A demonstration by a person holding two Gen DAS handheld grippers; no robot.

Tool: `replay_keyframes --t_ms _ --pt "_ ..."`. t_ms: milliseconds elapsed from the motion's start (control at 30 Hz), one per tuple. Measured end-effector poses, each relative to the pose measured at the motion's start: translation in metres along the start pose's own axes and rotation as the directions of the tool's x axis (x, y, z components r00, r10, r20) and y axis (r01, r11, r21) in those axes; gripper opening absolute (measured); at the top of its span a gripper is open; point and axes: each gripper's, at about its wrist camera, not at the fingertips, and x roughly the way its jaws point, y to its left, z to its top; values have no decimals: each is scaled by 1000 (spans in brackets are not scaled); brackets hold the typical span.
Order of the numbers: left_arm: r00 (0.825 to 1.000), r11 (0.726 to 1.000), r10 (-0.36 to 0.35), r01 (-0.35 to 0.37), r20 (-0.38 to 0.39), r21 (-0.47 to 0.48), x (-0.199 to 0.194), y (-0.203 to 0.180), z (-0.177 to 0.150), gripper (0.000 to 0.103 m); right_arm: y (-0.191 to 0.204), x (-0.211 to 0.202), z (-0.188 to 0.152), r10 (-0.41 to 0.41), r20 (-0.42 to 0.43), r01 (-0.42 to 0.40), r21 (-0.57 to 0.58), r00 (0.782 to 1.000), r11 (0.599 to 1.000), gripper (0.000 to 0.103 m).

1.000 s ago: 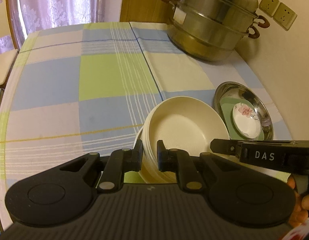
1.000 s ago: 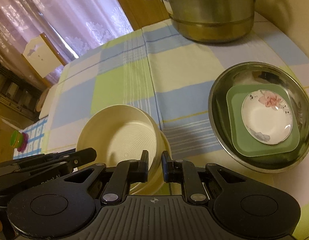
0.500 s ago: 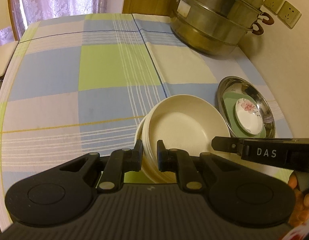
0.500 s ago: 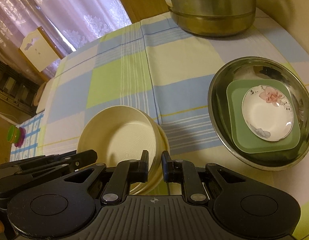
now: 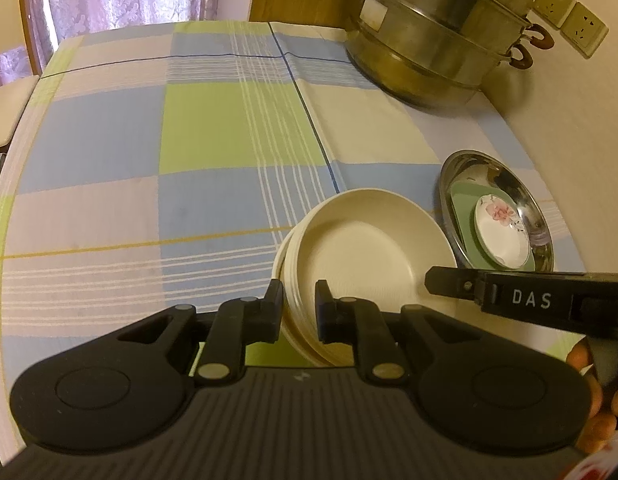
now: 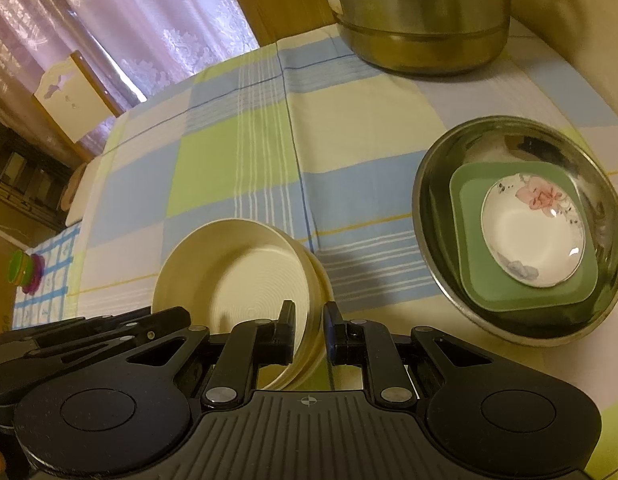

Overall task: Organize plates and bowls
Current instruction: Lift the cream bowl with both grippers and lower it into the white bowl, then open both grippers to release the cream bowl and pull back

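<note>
i hold the cream bowls (image 5: 361, 256), just left of the steel basin (image 6: 521, 236), by opposite rims: left gripper (image 5: 299, 304) and right gripper (image 6: 309, 324) fingers clenched on them. stiff, light, probably slippery.

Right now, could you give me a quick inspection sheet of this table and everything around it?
Surface: table under a checked cloth in blue, green and pale squares.
Job's things: stacked cream bowls, tilted, held off the cloth at both rims; steel basin holding a green square plate with a flowered saucer on it.
Clutter: large steel steamer pot at the far edge.
Grippers: left gripper shut on the bowls' rim; right gripper shut on the opposite rim.
Cables: nothing seen.
Surroundings: lilac curtains, wall sockets, a chair.
</note>
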Motion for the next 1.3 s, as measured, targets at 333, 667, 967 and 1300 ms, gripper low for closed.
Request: replay_keyframes --t_ms 333,667,967,1300 --pt "998 999 35 -35 49 2 -18 -1 -1 16 -1 -14 -3 11 59 -8 -45 998 999 30" --pt "989 995 92 -95 115 16 -55 -16 -16 18 -14 -48 -16 74 119 -67 -65 990 996 46" --pt "976 988 156 -157 155 -9 -103 -36 -60 18 -29 -91 -47 156 133 -141 -115 979 983 62" --pt "951 972 233 -222 203 -74 -152 -77 -119 18 -49 -136 -92 230 146 -198 -205 962 958 70"
